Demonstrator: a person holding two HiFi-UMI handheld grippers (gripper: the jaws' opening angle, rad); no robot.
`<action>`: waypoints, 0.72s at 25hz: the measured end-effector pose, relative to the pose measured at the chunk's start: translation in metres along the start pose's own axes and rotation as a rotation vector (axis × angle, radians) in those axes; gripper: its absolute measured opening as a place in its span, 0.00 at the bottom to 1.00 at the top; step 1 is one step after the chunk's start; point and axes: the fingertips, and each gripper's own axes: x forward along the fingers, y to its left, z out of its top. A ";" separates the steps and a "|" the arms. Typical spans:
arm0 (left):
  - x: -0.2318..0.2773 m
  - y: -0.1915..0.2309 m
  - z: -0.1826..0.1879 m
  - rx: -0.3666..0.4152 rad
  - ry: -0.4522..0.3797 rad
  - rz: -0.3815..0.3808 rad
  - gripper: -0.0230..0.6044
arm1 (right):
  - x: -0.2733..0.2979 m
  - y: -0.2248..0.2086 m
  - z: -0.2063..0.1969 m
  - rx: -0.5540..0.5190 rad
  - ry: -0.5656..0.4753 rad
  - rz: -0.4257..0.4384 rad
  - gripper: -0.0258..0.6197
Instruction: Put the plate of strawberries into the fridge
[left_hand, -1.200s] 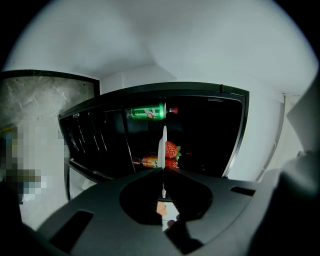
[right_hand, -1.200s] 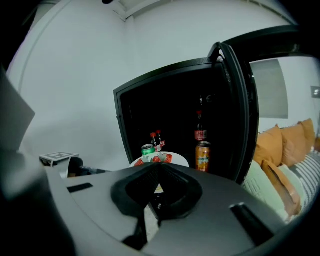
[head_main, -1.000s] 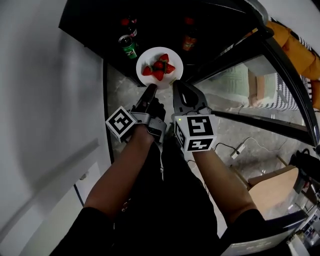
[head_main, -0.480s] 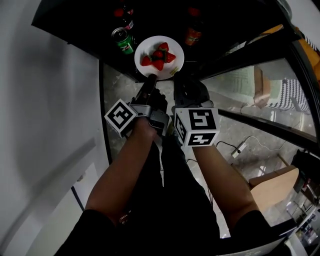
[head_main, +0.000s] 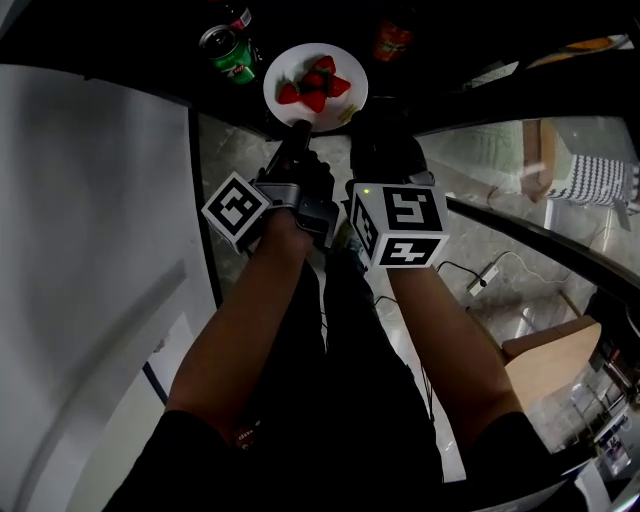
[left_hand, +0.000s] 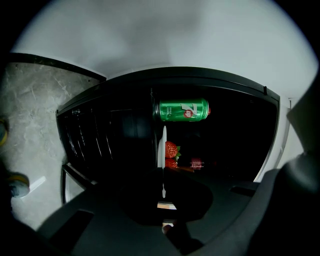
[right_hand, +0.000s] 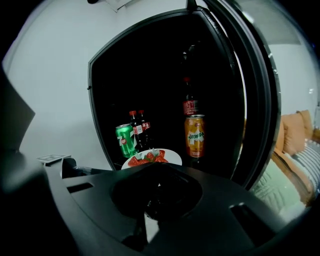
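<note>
The white round plate of strawberries (head_main: 346, 104), near rim clenched in the left tongs (head_main: 298, 126), lies straight ahead inside the open black fridge's (right_hand: 165, 75) mouth, the right tongs (right_hand: 156, 172) alongside, their clasp too dark to tell.

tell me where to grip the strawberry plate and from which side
Grip the bare near rim of the plate, coming in level from the near side. The rim is thin and flat, and the strawberries sit heaped mid-plate, clear of it. The left gripper is shut on that rim.
</note>
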 end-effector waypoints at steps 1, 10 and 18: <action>0.000 0.002 -0.001 -0.003 0.000 0.002 0.05 | 0.002 0.000 -0.001 0.003 0.002 -0.001 0.05; 0.004 0.008 0.001 -0.010 -0.007 0.000 0.05 | 0.009 -0.001 -0.009 0.007 0.009 -0.002 0.05; 0.029 0.007 0.012 0.005 -0.017 0.009 0.05 | 0.019 -0.011 -0.003 0.023 0.008 -0.008 0.05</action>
